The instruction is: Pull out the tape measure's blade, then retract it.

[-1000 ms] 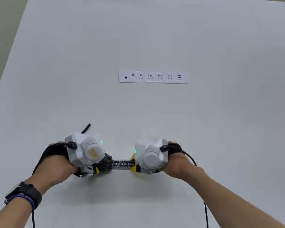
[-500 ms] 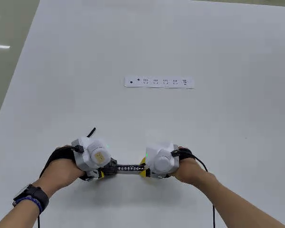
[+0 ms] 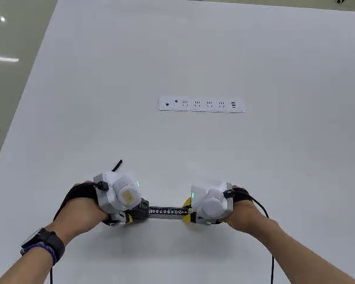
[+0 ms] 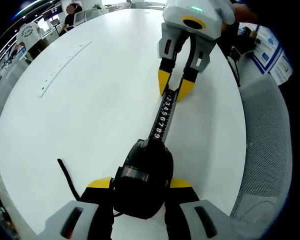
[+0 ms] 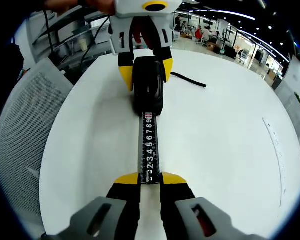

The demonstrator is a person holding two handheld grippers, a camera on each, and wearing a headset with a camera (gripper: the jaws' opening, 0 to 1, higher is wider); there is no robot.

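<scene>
Left tongs (image 4: 141,184) clamp the tape measure (image 4: 142,167), right tongs (image 5: 150,179) pinch its blade (image 5: 149,140), now drawn longer.

Matl/finish: tape measure case (image 4: 142,180) is glossy black plastic. The blade (image 5: 149,145) is dark, smooth, w/ printed white numerals. Left gripper (image 4: 141,186) & right gripper (image 5: 150,179): matt white plastic housings, yellow jaw tips. Table (image 3: 225,53): white, smooth, matt. Chair (image 5: 20,135): grey mesh.
</scene>
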